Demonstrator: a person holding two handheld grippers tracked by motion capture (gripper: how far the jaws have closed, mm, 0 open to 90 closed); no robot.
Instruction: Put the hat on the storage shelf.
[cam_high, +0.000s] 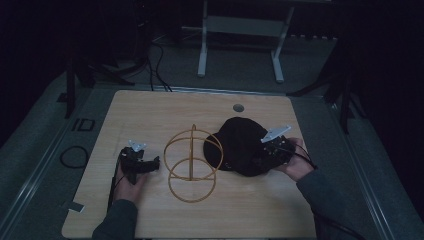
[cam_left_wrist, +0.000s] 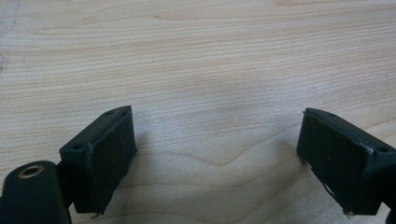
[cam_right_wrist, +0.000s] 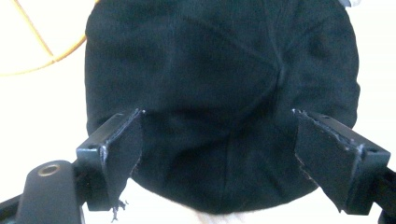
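The right gripper (cam_right_wrist: 217, 158) stood released, jaws wide over the black cap (cam_high: 241, 145), which lay on the table (cam_high: 150, 107) right of the wire stand (cam_high: 192, 165). The left gripper (cam_left_wrist: 217, 158) waited open, empty. Hanging the cap seemingly remained undone.

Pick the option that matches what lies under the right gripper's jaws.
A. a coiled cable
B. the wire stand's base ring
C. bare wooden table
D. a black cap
D: in the right gripper view the open jaws of the right gripper straddle the black cap, with the wire stand off to one side.
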